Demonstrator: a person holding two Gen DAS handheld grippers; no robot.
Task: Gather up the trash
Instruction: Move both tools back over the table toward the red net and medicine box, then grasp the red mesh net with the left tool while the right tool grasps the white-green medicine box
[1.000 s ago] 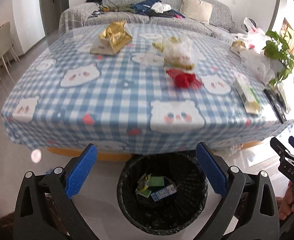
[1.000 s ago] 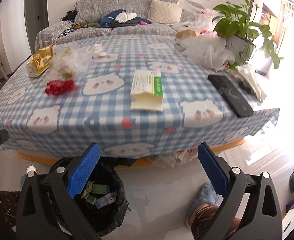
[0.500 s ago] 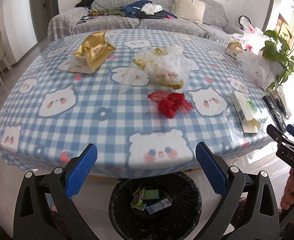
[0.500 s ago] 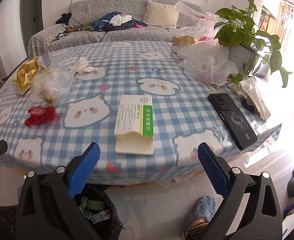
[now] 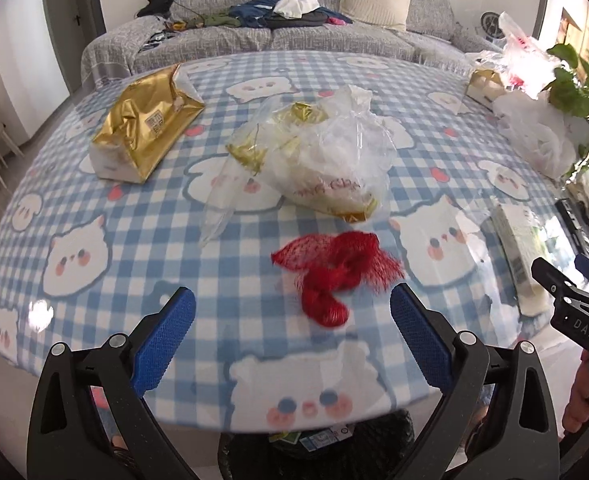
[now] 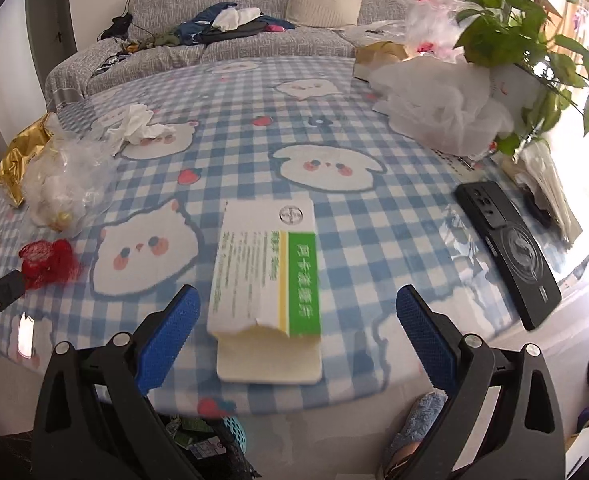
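Observation:
My left gripper (image 5: 292,328) is open and empty above the table's near edge, with a red mesh net (image 5: 334,272) lying just beyond and between its fingers. Behind it lie a crumpled clear plastic bag (image 5: 322,164) and a gold packet (image 5: 146,136). My right gripper (image 6: 296,324) is open and empty, with a white and green medicine box (image 6: 268,276) lying between its fingers on the table. The black trash bin (image 5: 318,452) stands below the table edge, with several wrappers inside. A crumpled tissue (image 6: 134,128) lies further back on the left.
The table has a blue checked cloth (image 6: 334,128). A black phone (image 6: 510,248) lies at the right edge. White plastic bags (image 6: 438,108) and a potted plant (image 6: 534,40) stand at the back right. A grey sofa (image 5: 294,28) is behind the table.
Both grippers have risen and moved forward over the table edge. The red net and the medicine box are now close between the fingers. The bin has dropped mostly out of view.

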